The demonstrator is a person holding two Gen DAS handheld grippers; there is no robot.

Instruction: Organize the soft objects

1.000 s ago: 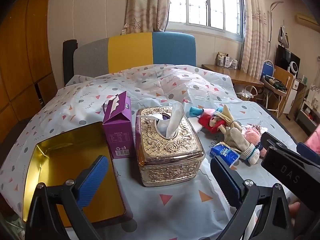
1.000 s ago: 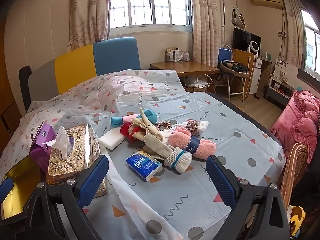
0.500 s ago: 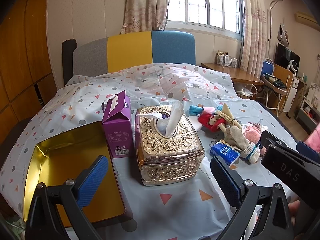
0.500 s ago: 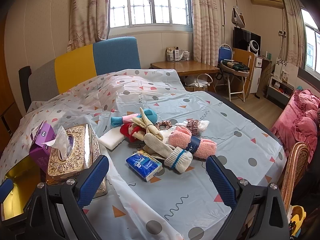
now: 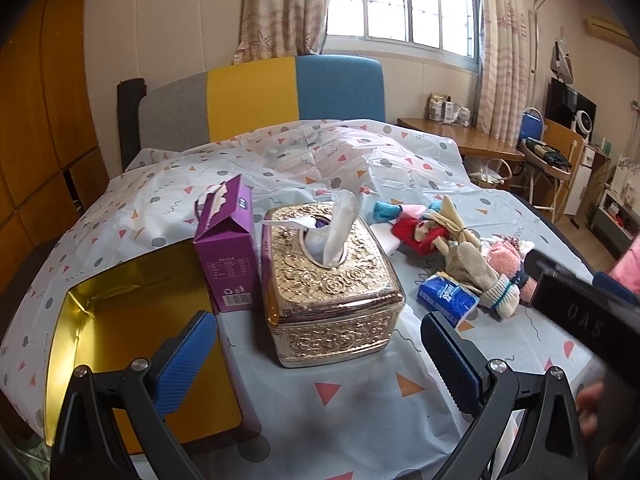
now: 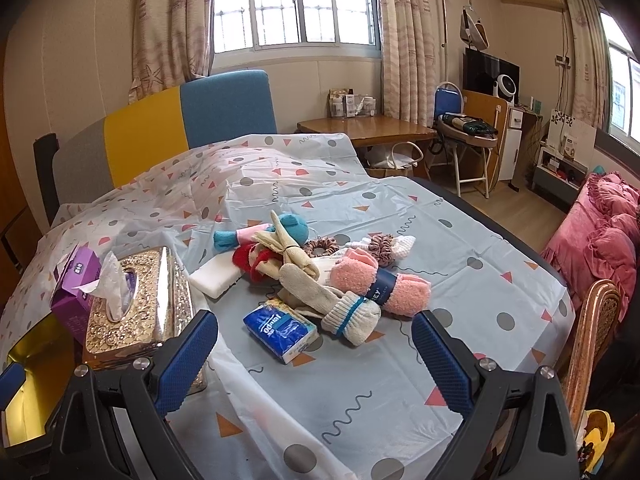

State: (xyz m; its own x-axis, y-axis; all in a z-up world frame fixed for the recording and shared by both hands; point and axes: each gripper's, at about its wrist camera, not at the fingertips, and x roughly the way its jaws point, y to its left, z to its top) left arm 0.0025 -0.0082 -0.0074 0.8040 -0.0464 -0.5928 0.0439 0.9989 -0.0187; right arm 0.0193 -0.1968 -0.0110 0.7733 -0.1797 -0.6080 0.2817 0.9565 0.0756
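Both tongs wide, empty. Right gripper (image 6: 314, 344) hovers just short of soft pile; left gripper (image 5: 320, 350) faces gold tissue box (image 5: 330, 280), gold tin (image 5: 132, 280) at its left.

Pile mid-bed on patterned cover (image 6: 440, 248): blue tissue pack (image 6: 280, 328) nearest, cream sock (image 6: 340, 304) touching it, pink fuzzy socks (image 6: 380, 284) behind, rag doll (image 6: 272, 256), scrunchies beyond.

Judgement: all light, limp, squashy, unbreakable. Tissue pack's wrap likely slick; pinch across short sides. Sock: take thick ribbed cuff, expect tail to dangle, drag neighbours.
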